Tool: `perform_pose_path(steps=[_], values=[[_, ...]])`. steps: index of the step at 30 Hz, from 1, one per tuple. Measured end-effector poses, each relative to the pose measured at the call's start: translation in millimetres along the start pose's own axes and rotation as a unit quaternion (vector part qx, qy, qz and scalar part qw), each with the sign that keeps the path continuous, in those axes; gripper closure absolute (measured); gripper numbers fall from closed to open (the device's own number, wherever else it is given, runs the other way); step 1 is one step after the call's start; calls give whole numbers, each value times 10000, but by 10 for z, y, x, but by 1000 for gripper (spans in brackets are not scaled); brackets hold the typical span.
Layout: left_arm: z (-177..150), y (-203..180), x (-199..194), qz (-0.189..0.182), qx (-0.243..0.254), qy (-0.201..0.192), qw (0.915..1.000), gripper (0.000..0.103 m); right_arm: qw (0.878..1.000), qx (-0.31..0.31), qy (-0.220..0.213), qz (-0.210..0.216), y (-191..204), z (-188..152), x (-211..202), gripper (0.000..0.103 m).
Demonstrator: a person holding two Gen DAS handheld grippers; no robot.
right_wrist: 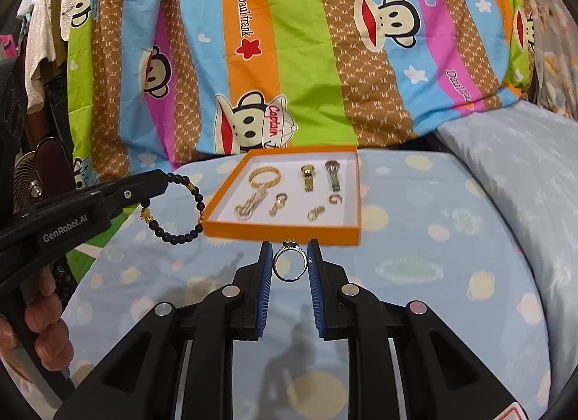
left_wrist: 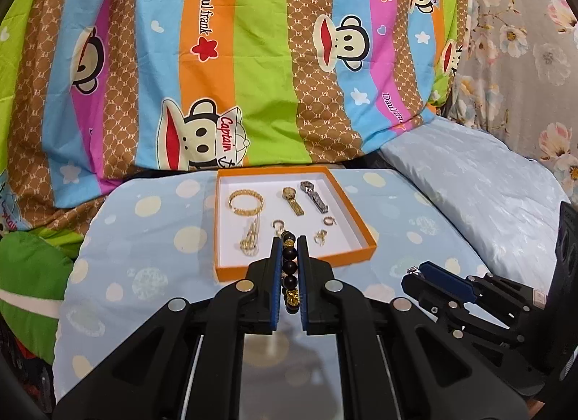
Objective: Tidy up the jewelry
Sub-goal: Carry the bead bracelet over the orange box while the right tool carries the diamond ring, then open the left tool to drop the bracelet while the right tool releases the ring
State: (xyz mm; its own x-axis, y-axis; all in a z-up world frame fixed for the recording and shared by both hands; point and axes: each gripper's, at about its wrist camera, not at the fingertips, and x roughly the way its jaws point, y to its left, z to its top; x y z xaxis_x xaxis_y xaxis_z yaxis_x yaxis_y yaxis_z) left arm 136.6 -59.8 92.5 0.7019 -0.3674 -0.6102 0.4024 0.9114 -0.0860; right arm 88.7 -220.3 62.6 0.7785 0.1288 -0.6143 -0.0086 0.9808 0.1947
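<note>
An orange box (left_wrist: 365, 246) with a white floor lies on the blue spotted cushion; it also shows in the right wrist view (right_wrist: 281, 232). Inside lie a gold bangle (left_wrist: 245, 200), a gold chain (left_wrist: 249, 239), a gold watch (left_wrist: 292, 199), a silver watch (left_wrist: 314, 196) and small gold rings and clasps. My left gripper (left_wrist: 289, 243) is shut on a black bead bracelet (left_wrist: 290, 268) just in front of the box; the bracelet hangs from it in the right wrist view (right_wrist: 180, 207). My right gripper (right_wrist: 289, 246) is shut on a silver ring (right_wrist: 290, 262) before the box's near wall.
A striped cartoon monkey quilt (left_wrist: 253, 59) rises behind the box. A pale blue pillow (left_wrist: 480, 181) lies to the right, floral fabric (left_wrist: 523, 59) beyond it. A green cloth (left_wrist: 32, 275) sits at the left. The right gripper shows in the left wrist view (left_wrist: 419, 272).
</note>
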Motion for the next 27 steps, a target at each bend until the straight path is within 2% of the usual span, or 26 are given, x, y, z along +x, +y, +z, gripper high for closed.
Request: perform_pose_path(steps=[8,17,27], values=[[305,32,413,63,0,-28,10000,96,9999,9,-96,52,-128,343,312,84],[491,55,1160,-68,-91,272,9996,96,9990,252,298,230,-336,504,980,84],[471,196,1806,-23,-319,578,9978,96,9968,206,735,255,-348,551,1665,84]])
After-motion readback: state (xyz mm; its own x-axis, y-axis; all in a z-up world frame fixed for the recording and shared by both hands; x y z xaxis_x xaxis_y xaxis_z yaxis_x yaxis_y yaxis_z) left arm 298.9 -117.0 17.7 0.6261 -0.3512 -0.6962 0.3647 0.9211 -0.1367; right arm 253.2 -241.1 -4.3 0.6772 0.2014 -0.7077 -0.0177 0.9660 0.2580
